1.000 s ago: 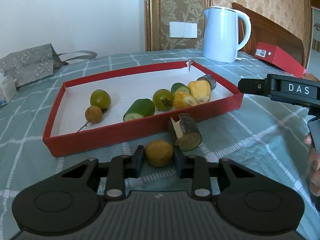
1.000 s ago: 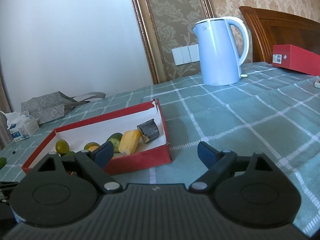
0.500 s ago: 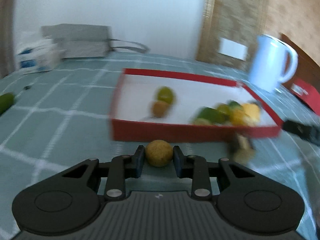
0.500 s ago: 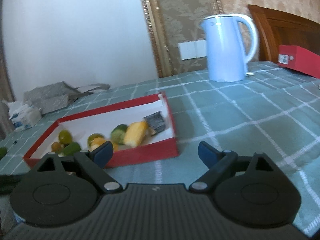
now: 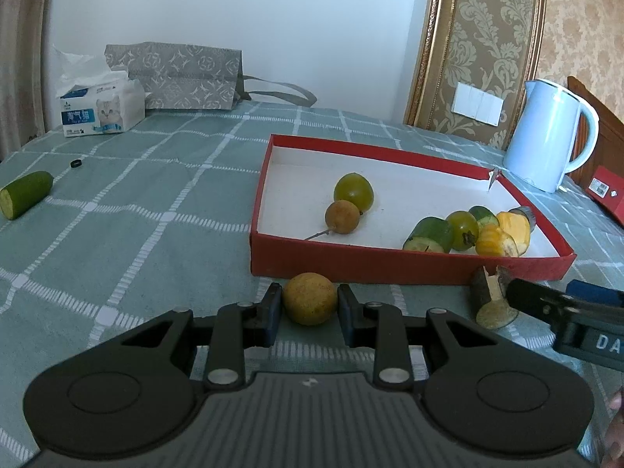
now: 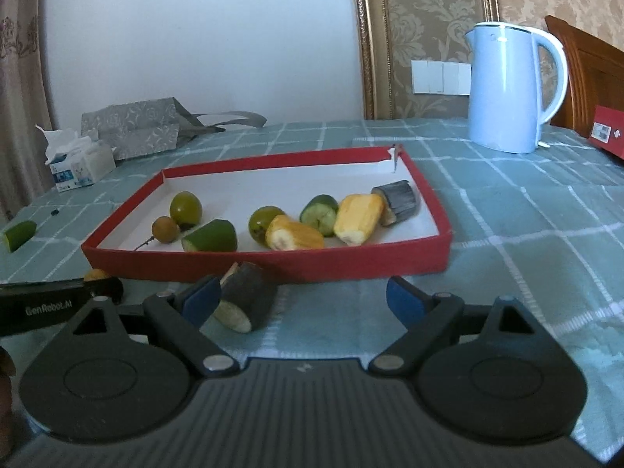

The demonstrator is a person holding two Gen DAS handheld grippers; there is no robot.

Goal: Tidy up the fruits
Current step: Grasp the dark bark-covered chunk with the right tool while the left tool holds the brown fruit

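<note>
My left gripper is shut on a small round yellow-brown fruit, just in front of the red tray's near wall. The tray holds green fruits, a brown longan, cucumber pieces and banana pieces. A dark-skinned banana chunk lies on the cloth outside the tray; it also shows in the left wrist view. My right gripper is open, its left finger beside that chunk. A cucumber piece lies far left on the cloth.
A light blue kettle stands behind the tray at the right. A red box sits at the far right edge. A tissue pack and a grey paper bag are at the back left. A small black ring lies on the cloth.
My left gripper swung left with the round fruit still held, now facing the tray's left end. My right gripper moved toward the tray, and the dark banana chunk now lies between its fingers.
</note>
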